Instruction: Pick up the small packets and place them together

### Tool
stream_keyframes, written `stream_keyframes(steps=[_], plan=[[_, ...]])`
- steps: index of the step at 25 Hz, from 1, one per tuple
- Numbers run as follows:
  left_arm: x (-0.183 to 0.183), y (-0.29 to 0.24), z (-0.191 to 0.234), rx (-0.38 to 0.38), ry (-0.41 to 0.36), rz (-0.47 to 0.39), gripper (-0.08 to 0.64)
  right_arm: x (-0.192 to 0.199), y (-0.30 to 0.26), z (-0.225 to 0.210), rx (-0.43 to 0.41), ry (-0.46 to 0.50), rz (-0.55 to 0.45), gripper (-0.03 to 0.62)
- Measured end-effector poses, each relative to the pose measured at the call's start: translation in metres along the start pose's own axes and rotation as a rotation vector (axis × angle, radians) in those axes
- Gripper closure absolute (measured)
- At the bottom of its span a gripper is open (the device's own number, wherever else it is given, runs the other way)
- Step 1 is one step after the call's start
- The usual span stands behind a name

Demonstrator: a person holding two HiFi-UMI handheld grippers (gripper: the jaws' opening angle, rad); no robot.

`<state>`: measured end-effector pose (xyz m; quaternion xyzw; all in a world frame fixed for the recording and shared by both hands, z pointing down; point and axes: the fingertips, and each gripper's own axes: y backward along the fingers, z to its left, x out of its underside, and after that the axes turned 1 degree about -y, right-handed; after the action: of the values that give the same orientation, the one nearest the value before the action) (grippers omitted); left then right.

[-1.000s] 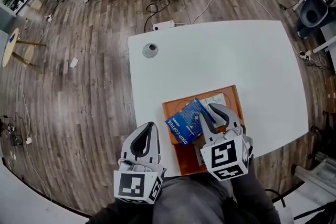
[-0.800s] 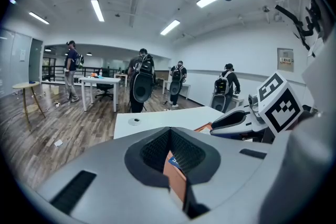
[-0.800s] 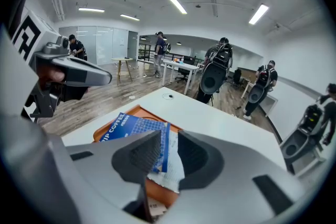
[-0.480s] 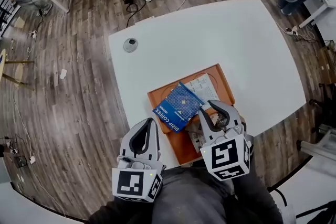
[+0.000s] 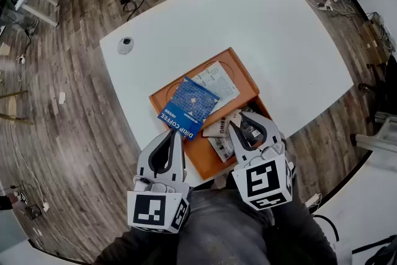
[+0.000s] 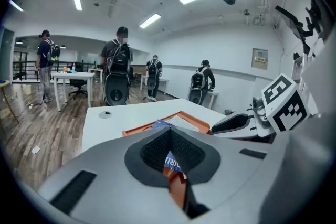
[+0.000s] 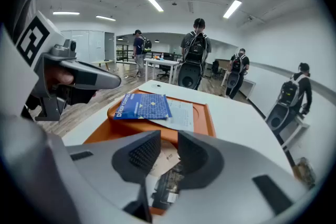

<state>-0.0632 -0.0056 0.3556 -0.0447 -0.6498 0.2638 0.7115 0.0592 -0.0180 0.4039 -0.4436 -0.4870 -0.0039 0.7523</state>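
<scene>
Two grippers at the near side of an orange tray (image 5: 200,155) that holds small packets, on a white table (image 5: 260,22).

The left gripper (image 5: 175,136) sits at the tray's near left corner, its fingers (image 6: 157,152) closed tip to tip with nothing between them. The right gripper (image 5: 251,127) is over the tray's near right part, its fingers (image 7: 144,152) a little apart and gripping nothing. A dark packet (image 5: 249,131) and a brown packet (image 5: 218,128) lie below that gap; whether the fingers touch them cannot be told. A blue packet (image 5: 188,107) rests across the tray's left rim, overlapping a pale packet (image 5: 217,80) that lies flat at the far end. A small round disc (image 5: 125,44) sits far left on the table, well apart from the tray.
</scene>
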Motion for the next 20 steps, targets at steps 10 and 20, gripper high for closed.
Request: stream_keyframes(steps=[10, 20], plan=[[0.023, 0.003, -0.010, 0.039, -0.022, 0.052, 0.563, 0.035, -0.003, 0.026, -0.041, -0.016, 0.064, 0.505], [0.027, 0.000, -0.001, 0.019, -0.004, 0.063, 0.563, 0.032, -0.018, 0.041, -0.105, 0.022, 0.084, 0.505]])
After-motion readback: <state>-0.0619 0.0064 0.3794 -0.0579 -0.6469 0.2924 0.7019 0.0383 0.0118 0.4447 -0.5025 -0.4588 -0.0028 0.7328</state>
